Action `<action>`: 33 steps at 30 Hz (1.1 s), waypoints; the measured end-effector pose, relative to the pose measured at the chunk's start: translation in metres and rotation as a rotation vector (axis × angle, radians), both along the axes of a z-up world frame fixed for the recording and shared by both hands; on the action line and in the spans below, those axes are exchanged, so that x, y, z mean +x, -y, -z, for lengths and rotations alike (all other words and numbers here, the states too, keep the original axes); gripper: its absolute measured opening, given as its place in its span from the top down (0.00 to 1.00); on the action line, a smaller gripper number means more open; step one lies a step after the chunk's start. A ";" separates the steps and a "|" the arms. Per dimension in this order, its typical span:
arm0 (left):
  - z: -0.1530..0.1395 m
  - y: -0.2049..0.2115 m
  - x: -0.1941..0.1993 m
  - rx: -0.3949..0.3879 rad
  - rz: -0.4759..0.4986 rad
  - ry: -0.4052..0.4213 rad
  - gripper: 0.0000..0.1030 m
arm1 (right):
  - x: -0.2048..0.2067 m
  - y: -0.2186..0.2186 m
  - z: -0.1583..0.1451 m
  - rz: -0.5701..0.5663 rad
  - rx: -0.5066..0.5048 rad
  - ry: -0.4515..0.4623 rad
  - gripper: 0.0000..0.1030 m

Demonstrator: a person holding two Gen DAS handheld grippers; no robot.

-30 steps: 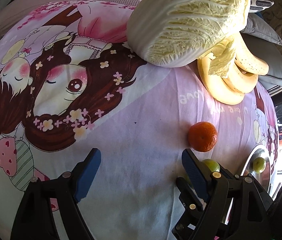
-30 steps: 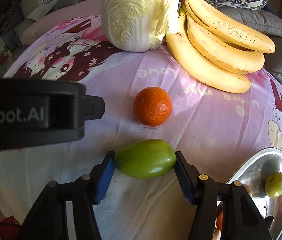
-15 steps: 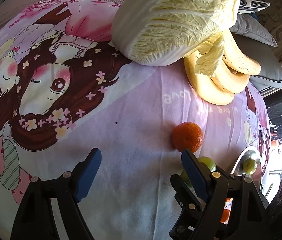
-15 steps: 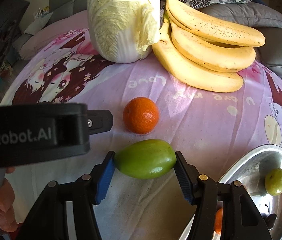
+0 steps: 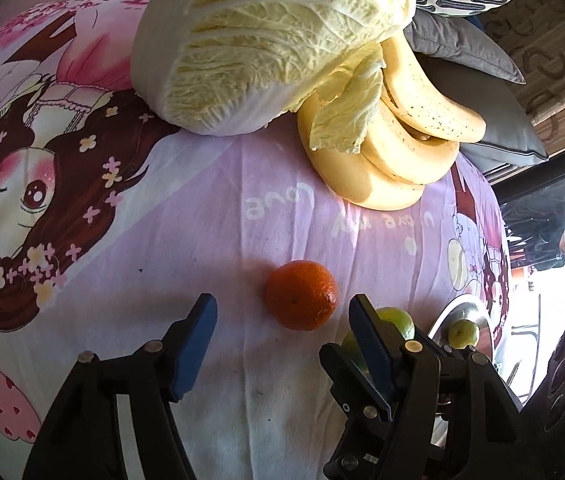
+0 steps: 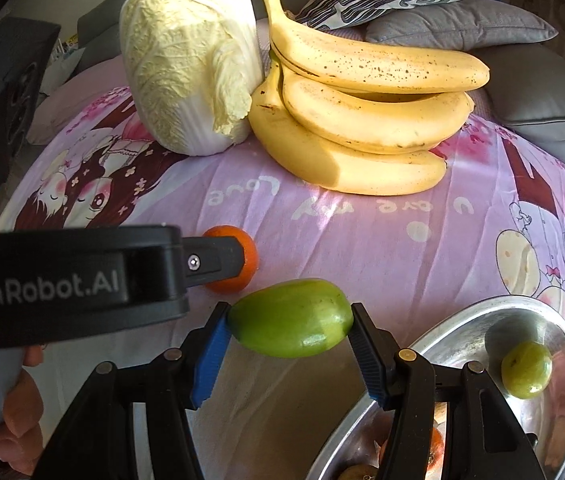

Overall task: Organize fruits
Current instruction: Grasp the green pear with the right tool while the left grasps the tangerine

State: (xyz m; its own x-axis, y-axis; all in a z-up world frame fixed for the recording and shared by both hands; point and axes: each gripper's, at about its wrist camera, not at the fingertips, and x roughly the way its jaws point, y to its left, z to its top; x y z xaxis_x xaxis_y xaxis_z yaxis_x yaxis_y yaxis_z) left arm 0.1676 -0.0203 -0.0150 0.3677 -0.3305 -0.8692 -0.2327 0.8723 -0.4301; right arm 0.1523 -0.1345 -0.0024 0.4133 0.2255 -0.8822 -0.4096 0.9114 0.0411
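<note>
the right gripper (image 6: 289,350) has its jaws clamped on the ends of a green fruit (image 6: 290,317), low in the centre of the right wrist view and clear of the cloth. the left gripper (image 5: 282,340) has its jaws apart and closing, nothing between them; the orange (image 5: 301,294) lies on the pink printed cloth (image 5: 210,232) just beyond their tips, nearer the right jaw. at lower right of the right wrist view a metal bowl (image 6: 462,328) holds a small green fruit (image 6: 526,369). in the upper centre a cabbage (image 6: 186,56) touches a bunch of bananas (image 6: 362,112). grey cushions (image 6: 462,26) sit at upper right.
</note>
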 end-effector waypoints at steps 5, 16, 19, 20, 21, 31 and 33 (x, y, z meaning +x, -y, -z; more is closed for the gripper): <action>-0.002 0.012 0.013 0.016 0.020 0.021 0.37 | 0.002 0.004 0.001 0.010 0.005 -0.006 0.40; 0.017 0.030 0.028 -0.018 0.028 0.022 0.60 | 0.001 0.011 -0.002 0.024 0.015 -0.007 0.40; 0.019 0.030 0.029 -0.031 0.021 0.024 0.60 | 0.001 0.012 -0.004 0.026 0.018 -0.008 0.40; 0.019 0.031 0.030 -0.028 0.022 0.024 0.60 | 0.001 0.012 -0.004 0.026 0.019 -0.007 0.40; 0.019 0.031 0.030 -0.024 0.025 0.024 0.60 | 0.001 0.012 -0.004 0.026 0.020 -0.007 0.40; 0.028 0.023 0.025 -0.055 0.038 0.004 0.59 | 0.001 0.011 -0.003 0.026 0.020 -0.010 0.40; 0.028 0.022 0.023 -0.050 0.042 0.004 0.59 | 0.001 0.012 -0.003 0.027 0.021 -0.009 0.40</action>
